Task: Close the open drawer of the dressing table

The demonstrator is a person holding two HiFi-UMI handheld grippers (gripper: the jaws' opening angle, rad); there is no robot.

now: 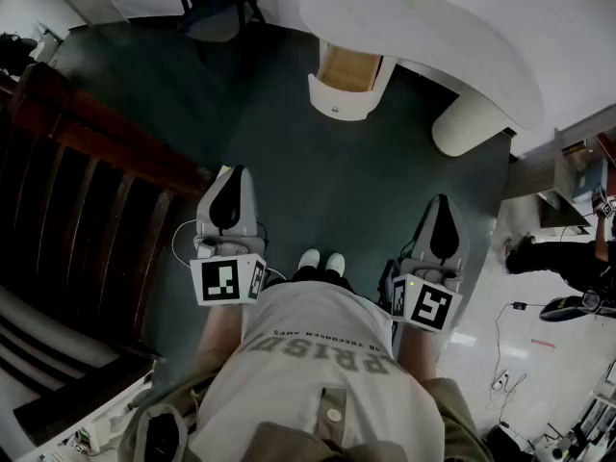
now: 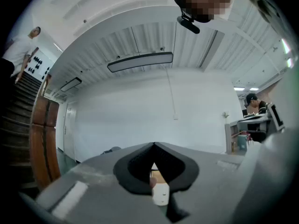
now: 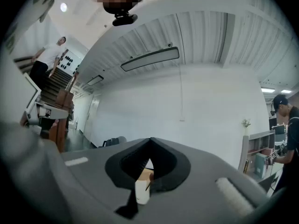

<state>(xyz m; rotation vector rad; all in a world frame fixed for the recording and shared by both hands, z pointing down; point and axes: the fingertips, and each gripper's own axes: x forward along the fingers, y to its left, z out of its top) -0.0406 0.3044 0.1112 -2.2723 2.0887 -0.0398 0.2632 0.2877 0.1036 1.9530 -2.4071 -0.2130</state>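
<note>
Drawer (image 1: 348,80) juts open from under the white table (image 1: 423,27). Its pale wood inside shows and its rounded white front faces the person. The table top covers its back end, and whether anything lies inside cannot be made out. Just right of the drawer a ribbed white leg (image 1: 469,123) slants out from under the same top, its upper end hidden.

Both grippers hang well short of the drawer over the dark floor (image 1: 318,181), touching nothing. The left gripper (image 1: 232,174) is nearer the person and left of the drawer, the right gripper (image 1: 441,202) nearer the person and right of it. Each has its 2 jaws pressed together at the tips with nothing between them.

In the left gripper view the closed left gripper (image 2: 153,144) fills the lower picture, and only a slice of the drawer (image 2: 160,194) shows through the dark hollow behind the tips. The right gripper view gives the same narrow glimpse of the drawer (image 3: 141,189) past the right gripper (image 3: 150,141).

The shirt (image 1: 318,354) hides most of the person's arms. Far left of the drawer a wooden stair rail (image 1: 96,142) is cut off by the frame edge. A dark shape (image 1: 217,8) left of the drawer is too dim to name.
</note>
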